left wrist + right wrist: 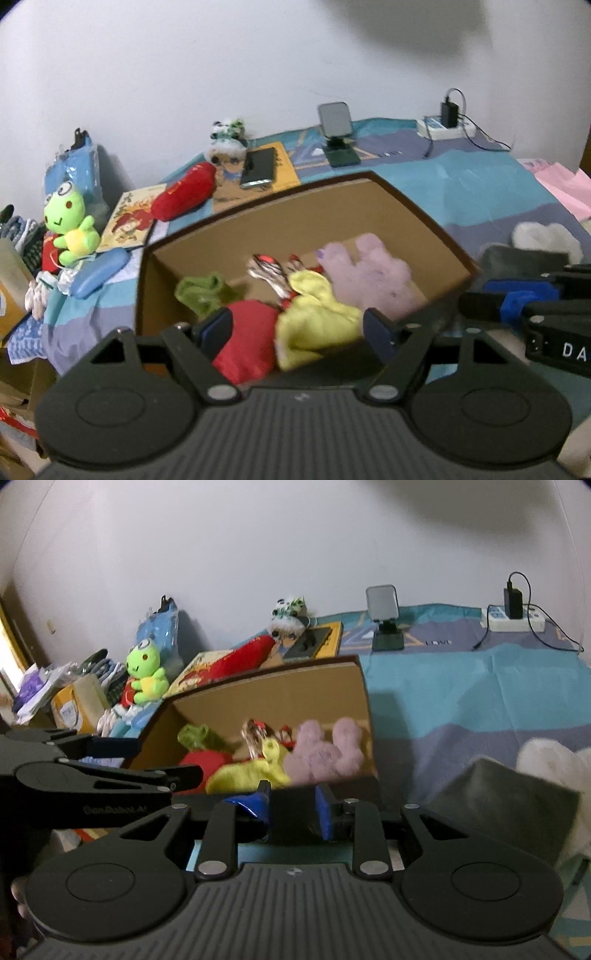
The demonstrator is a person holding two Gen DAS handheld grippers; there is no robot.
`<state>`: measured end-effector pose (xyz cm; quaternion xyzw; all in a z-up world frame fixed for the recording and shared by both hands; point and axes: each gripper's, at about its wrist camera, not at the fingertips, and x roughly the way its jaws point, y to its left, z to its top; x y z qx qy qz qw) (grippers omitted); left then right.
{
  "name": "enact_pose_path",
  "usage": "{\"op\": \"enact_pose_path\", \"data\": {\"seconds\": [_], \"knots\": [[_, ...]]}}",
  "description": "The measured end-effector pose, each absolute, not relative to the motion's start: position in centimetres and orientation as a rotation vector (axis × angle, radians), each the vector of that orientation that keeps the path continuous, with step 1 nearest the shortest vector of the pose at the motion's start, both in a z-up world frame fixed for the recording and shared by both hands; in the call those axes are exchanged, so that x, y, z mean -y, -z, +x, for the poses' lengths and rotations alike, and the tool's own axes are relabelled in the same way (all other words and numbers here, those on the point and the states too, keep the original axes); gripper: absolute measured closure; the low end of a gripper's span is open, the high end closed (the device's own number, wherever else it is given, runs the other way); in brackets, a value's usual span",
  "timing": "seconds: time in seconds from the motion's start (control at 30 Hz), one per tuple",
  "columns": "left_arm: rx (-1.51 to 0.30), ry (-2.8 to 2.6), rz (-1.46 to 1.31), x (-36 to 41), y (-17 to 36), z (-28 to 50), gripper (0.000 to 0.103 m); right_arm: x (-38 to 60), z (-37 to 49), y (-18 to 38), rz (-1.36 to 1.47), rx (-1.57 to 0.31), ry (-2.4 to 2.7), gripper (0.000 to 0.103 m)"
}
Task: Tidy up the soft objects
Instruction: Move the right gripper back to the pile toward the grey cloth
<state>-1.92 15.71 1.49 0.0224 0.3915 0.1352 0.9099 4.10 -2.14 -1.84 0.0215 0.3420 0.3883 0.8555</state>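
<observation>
Partly done: cardboard box [332, 218] holds yellow [317, 317], red [251, 332], pink plush [369, 273]. Green frog [70, 225], red pillow [184, 192] left on bed [480, 184]. Left gripper [295, 328] fingers apart, empty; right gripper [291, 806] fingers nearly together, empty.

Phone [258, 168] on book [284, 166] — power strip [445, 129] by wall.

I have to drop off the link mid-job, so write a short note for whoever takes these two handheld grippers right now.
Left gripper: jaws wide open, nothing between them, poised over the near edge of the brown cardboard box.
Right gripper: jaws narrow with a small gap, nothing held.
Done: red plush, yellow plush, lilac fluffy plush and green soft piece lie in the box.
Left: green frog plush and red chilli-shaped plush beyond the box's left side; grey cushion and white fluffy plush on the blue bedspread to its right.
</observation>
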Motion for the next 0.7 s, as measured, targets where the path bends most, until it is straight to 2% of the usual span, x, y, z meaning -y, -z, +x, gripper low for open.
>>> {"op": "enact_pose_path", "data": {"seconds": [0.4,0.7], "knots": [[-0.929,-0.072,0.004,-6.1,2.1,-1.1,0.027,11.3,5.4,5.7,0.074,-0.848,-0.727,0.095],[-0.934,0.196,0.005,2.0,4.6,1.5,0.027,20.8,8.1,8.1,0.205,-0.914,-0.502,0.094]]}}
